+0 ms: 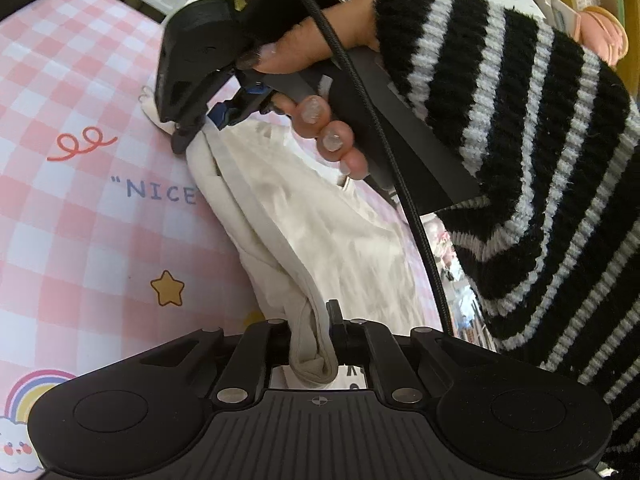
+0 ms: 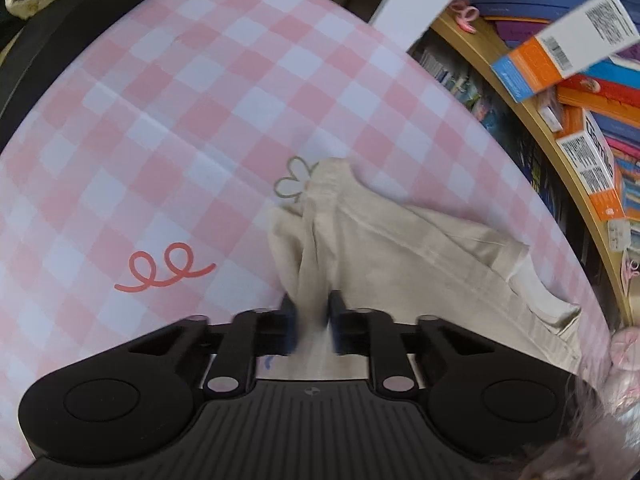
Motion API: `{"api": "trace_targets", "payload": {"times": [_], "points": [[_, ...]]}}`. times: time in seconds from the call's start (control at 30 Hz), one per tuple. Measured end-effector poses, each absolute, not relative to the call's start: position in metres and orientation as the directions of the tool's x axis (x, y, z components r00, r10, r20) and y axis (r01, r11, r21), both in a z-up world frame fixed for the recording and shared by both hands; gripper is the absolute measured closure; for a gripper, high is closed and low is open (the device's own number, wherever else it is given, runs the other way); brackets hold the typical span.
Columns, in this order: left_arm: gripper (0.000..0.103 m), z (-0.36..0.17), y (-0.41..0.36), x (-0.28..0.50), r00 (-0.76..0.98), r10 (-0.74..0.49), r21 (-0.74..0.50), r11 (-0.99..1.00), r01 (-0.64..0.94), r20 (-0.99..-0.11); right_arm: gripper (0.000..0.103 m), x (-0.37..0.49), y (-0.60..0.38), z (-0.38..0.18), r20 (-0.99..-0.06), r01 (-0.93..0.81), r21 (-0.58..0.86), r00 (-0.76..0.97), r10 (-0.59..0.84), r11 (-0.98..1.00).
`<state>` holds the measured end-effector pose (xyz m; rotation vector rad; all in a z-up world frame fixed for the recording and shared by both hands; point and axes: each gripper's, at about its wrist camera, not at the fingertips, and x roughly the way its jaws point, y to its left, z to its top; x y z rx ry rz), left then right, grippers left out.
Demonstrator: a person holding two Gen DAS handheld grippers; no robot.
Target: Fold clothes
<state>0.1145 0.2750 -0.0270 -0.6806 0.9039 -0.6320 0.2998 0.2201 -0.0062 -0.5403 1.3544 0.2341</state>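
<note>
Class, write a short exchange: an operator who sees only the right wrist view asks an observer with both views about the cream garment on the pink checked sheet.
Operator: My right gripper has the garment between its fingers. Where is the left gripper?
Observer: The left gripper is shut on a bunched edge of the same garment.
Operator: Does the cloth lie flat between the two?
Observer: No. It runs as a rumpled, bunched band from one gripper to the other.
</note>
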Motion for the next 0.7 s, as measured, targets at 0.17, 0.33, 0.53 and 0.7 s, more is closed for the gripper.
{"api": "trace_targets", "payload": {"times": [0.17, 0.33, 0.53, 0.7], "points": [[0.097, -0.012, 0.273, 0.115, 0.478, -0.742, -0.728, 0.632, 0.264, -0.471, 0.093, 0.297, 0.201, 0.024, -0.962, -0.440, -0.189, 0.261, -0.076, 0.878], [0.097, 0.012, 0.239, 0.123, 0.484, -0.746, -0.681, 0.644, 0.348, -0.458, 0.094, 0.295, 0.163, 0.060, -0.953, -0.398, -0.130, 0.303, -0.004, 0.908], [0.097, 0.032, 0.198, 0.120, 0.477, -0.754, -0.627, 0.649, 0.431, -0.452, 0.094, 0.292, 0.107, 0.095, -0.934, -0.354, -0.081, 0.353, 0.052, 0.932], [0.097, 0.052, 0.152, 0.116, 0.463, -0.751, -0.587, 0.659, 0.471, -0.472, 0.094, 0.286, 0.048, 0.119, -0.919, -0.320, -0.032, 0.382, 0.098, 0.947]]}}
